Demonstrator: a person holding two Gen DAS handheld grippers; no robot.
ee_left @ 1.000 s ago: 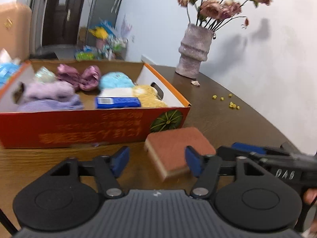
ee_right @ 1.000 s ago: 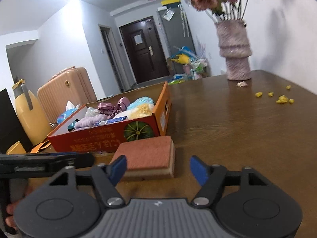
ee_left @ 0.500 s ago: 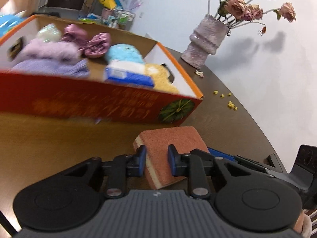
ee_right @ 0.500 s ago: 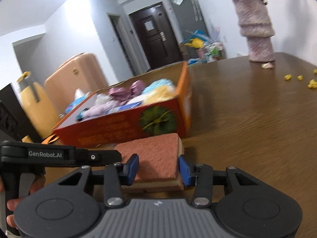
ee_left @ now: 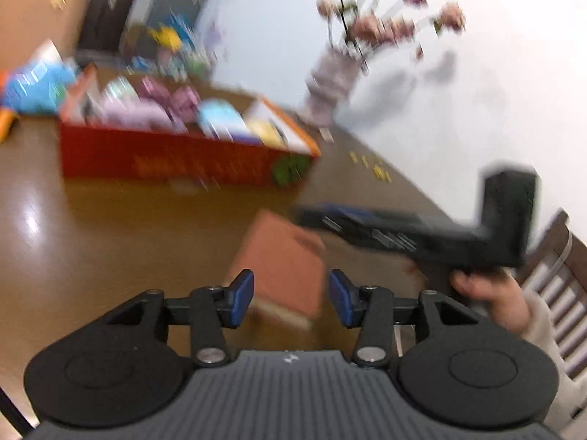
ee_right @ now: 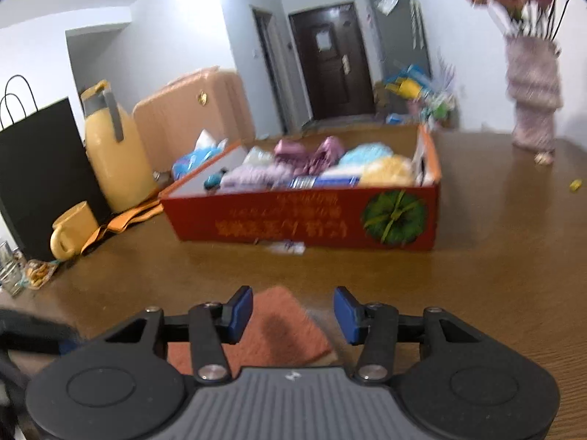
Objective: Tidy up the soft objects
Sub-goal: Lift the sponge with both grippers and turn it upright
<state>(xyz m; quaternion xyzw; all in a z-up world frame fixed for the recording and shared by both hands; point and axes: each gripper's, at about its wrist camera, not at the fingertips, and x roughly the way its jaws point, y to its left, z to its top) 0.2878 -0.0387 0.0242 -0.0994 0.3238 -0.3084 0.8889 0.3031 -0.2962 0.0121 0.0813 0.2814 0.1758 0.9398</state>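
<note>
Sponge first: the rust-orange rectangular sponge with the pale underside [ee_left: 284, 267] is lying flat on the brown wooden table [ee_left: 110, 227], on the near side of the red cardboard box [ee_right: 304, 220] and well short of it. That makes sense to me, since it looks like the one soft thing left outside the box, so it's the next one to go in.

The left gripper [ee_left: 290, 295] has its blue pads on either side of the sponge's near edge, and the jaws have just been opening; there's a clear gap on both sides, so nothing is pinched. The right gripper [ee_right: 292, 310] is the same story from the other angle: jaws partway apart, also just widened a bit, sponge sitting low between them with table showing beside the right pad. My guess is both are lining up around it, not carrying it.

Past the sponge sits the box, packed with fluffy lilac, pink, light-blue and yellow bits. There's a small whitish scrap at the foot of its front wall. Off its left end are a yellow jug [ee_right: 110, 154] and mug [ee_right: 71, 229]; beyond its right end, the textured pinkish vase of dried flowers [ee_right: 533, 99].
</note>
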